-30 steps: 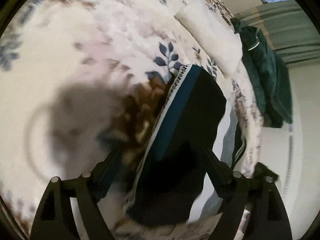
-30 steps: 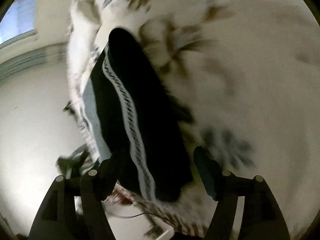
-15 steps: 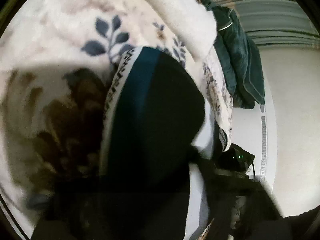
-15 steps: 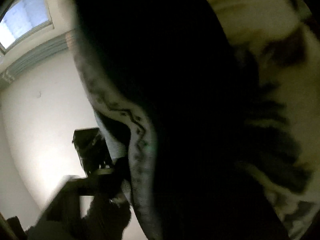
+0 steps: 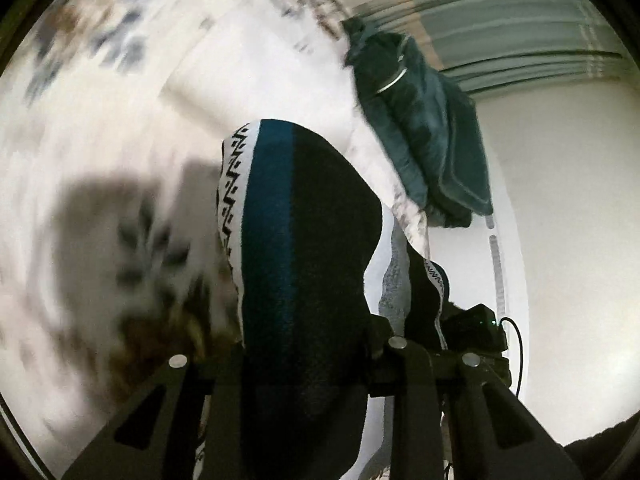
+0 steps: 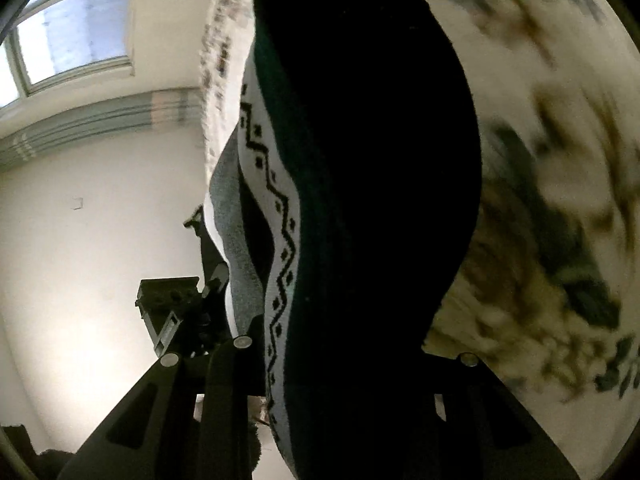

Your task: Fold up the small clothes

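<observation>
A dark knit garment (image 5: 304,220) with a teal stripe and a white zigzag-patterned band hangs lifted off the floral bedspread (image 5: 100,140). It runs down between the fingers of my left gripper (image 5: 306,352), whose jaws are closing on its lower end. In the right wrist view the same garment (image 6: 360,120) fills the middle and passes between the fingers of my right gripper (image 6: 344,344), also closing on it. The cloth hides the fingertips of both. A grey part of the garment (image 5: 394,276) sags between the two grips.
A dark green jacket (image 5: 424,132) lies over the bed's far edge. The other gripper's body (image 5: 476,328) with a cable shows at lower right, and in the right wrist view (image 6: 168,300). A white wall (image 6: 80,220) and a window (image 6: 72,32) stand behind.
Both grippers went from open around the garment on the bed to closed on it. They have lifted it up off the bedspread, and the views now tilt toward the wall.
</observation>
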`<state>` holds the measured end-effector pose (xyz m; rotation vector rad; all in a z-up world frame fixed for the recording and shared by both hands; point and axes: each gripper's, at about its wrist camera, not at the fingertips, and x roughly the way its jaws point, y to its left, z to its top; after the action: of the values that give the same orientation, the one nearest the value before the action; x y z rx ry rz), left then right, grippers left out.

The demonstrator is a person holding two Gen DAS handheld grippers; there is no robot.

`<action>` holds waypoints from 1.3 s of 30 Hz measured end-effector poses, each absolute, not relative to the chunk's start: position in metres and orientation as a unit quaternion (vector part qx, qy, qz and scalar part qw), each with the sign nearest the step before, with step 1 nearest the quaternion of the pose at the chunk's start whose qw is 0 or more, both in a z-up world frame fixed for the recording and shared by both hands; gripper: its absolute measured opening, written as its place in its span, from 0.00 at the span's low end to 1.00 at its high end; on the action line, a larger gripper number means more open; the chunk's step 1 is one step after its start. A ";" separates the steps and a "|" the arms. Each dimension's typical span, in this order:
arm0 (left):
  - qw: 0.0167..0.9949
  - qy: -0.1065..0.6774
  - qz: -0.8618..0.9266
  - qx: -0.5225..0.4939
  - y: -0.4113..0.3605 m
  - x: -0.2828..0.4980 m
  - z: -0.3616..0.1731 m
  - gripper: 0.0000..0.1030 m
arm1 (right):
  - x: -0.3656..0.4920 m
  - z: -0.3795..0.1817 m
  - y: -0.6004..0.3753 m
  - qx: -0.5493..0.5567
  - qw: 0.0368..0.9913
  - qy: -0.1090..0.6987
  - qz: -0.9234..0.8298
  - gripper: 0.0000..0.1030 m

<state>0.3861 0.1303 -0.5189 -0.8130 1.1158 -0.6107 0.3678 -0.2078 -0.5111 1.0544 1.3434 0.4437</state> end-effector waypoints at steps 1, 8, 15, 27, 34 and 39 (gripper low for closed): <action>0.733 0.503 -0.279 -0.363 0.132 0.402 -0.509 0.22 | 0.381 -0.500 -0.203 0.459 0.643 0.582 0.194 0.29; 0.769 0.479 -0.277 -0.319 0.148 0.533 -0.466 0.23 | 0.529 -0.459 -0.179 0.445 0.682 0.543 0.206 0.29; 0.778 0.485 -0.262 -0.302 0.155 0.646 -0.501 0.23 | 0.675 -0.496 -0.179 0.432 0.685 0.552 0.197 0.29; 0.787 0.534 -0.198 -0.238 0.168 0.654 -0.534 0.47 | 0.721 -0.521 -0.187 0.327 0.702 0.621 0.122 0.60; 0.859 0.497 -0.071 -0.093 0.157 0.613 -0.499 0.78 | 0.710 -0.491 -0.171 0.202 0.756 0.623 0.007 0.74; 0.873 0.485 -0.038 -0.039 0.139 0.573 -0.471 1.00 | 0.616 -0.454 -0.183 0.108 0.786 0.604 -0.074 1.00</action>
<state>0.5730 0.1385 -0.4706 -0.0812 1.0142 -0.0788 0.6164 -0.1830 -0.4540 0.2320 1.3032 -0.1595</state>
